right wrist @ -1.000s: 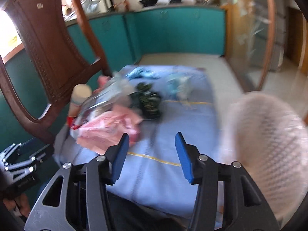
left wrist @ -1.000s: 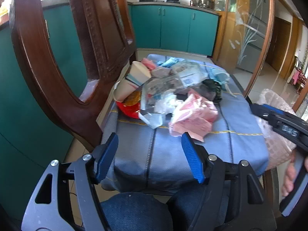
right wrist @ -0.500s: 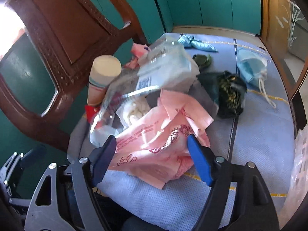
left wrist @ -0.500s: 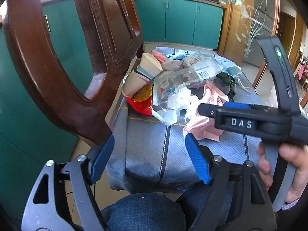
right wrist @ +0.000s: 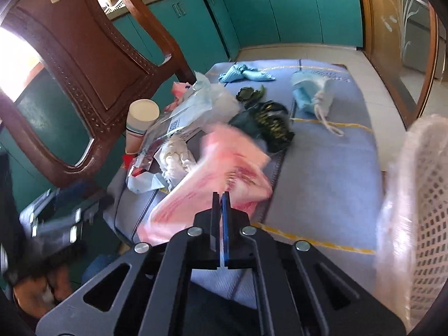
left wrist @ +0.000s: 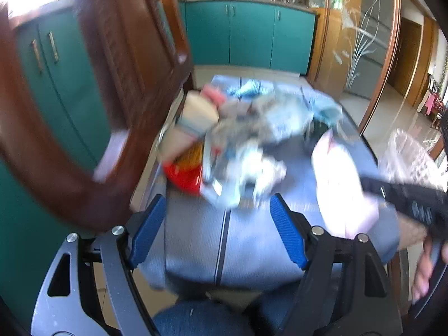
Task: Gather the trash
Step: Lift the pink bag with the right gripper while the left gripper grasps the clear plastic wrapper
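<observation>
A heap of trash lies on the blue-grey cloth (right wrist: 322, 168). In it are a paper cup (right wrist: 141, 120), a clear wrapper (right wrist: 190, 112), crumpled white tissue (right wrist: 175, 156), a dark green packet (right wrist: 268, 126) and a blue face mask (right wrist: 305, 95). My right gripper (right wrist: 221, 196) is shut on the edge of a pink plastic bag (right wrist: 218, 173), which hangs blurred just above the cloth. In the left wrist view the pink bag (left wrist: 338, 190) shows at the right. My left gripper (left wrist: 217, 200) stands open with nothing in it, just short of the heap over the cloth's near edge.
A white mesh basket (right wrist: 420, 196) lined with clear plastic stands at the right. A carved wooden chair back (right wrist: 84, 56) rises close on the left. Teal cabinets (right wrist: 294, 8) close off the far side. A person's knees in jeans (left wrist: 201, 319) are below the near edge.
My right gripper closed on the pink bag and pulled it toward the near right. The left gripper slid a little to the right along the near edge and stayed open.
</observation>
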A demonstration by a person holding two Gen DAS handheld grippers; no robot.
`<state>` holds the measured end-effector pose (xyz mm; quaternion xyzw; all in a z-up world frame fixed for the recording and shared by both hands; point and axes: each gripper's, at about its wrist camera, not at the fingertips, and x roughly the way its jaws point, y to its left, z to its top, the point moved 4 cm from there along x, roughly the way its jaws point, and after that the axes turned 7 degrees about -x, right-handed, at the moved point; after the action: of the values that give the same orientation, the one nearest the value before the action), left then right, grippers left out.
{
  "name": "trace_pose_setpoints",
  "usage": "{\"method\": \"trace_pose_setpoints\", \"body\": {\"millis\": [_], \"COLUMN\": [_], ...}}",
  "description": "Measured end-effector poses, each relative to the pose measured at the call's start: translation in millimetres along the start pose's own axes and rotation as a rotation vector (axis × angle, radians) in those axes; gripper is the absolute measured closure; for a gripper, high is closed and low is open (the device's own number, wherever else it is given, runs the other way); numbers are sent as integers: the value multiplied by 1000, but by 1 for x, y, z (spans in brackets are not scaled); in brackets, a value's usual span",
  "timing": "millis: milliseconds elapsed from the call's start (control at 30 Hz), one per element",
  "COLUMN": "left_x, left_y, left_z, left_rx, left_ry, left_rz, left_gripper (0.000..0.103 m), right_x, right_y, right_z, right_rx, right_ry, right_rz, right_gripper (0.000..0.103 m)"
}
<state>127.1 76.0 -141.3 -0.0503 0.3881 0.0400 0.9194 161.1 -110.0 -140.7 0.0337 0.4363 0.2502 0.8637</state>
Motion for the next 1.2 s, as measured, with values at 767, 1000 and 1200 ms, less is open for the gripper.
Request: {"method": "trace_pose_setpoints", "body": {"millis": [767, 1000, 1200], "left_x": [56, 13, -18], "left_y": [-70, -68, -61], "left_z": [38, 46, 51], "left_rx": [241, 195, 142], "left_ry": [15, -46, -88], "left_rz": [-128, -229, -288], "left_gripper": [102, 102, 102], "right_x": [7, 14, -13], "right_y": [-8, -5, -17], "right_z": [-29, -33, -27], "right_rx": [-67, -40, 6], "right_ry": [41, 32, -44], "right_rz": [-173, -101, -108], "right_gripper": [24, 78, 98]}}
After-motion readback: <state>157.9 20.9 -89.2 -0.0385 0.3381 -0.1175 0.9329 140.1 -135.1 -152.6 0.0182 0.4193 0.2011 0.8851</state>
